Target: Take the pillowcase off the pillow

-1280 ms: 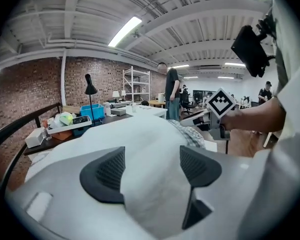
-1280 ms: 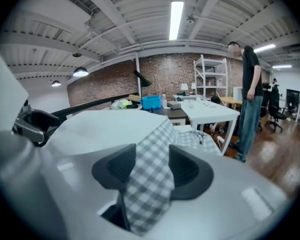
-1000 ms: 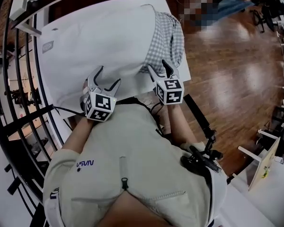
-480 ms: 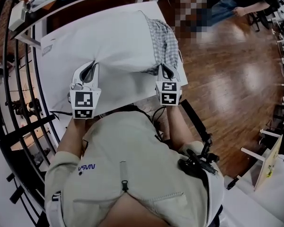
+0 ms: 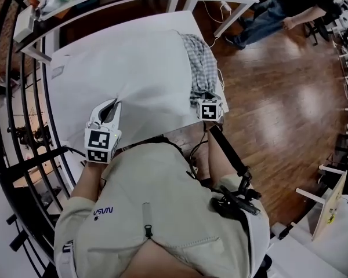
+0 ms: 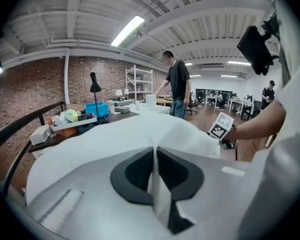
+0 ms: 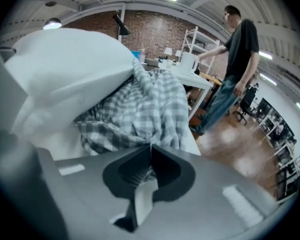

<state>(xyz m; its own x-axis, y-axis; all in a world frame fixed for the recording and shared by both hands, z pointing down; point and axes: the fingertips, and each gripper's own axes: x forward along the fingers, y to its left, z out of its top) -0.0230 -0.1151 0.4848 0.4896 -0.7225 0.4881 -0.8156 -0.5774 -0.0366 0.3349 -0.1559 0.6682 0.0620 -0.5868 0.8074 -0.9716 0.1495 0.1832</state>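
Head view: a second ago both grippers stood splayed; now the left gripper (image 5: 112,105) is pinched on the near-left edge of the white pillow (image 5: 133,68), and the right gripper (image 5: 206,101) on the checked pillowcase (image 5: 202,62), which is bunched tighter at the pillow's right end; the pillow lies lengthwise across the table (image 5: 69,106), with the pillowcase at the table's right edge and open wooden floor (image 5: 278,97) beyond.

Left gripper view: the jaws are closed on a fold of the pillow.

Right gripper view: the jaws are closed on the checked cloth; a person (image 7: 237,59) stands beyond.
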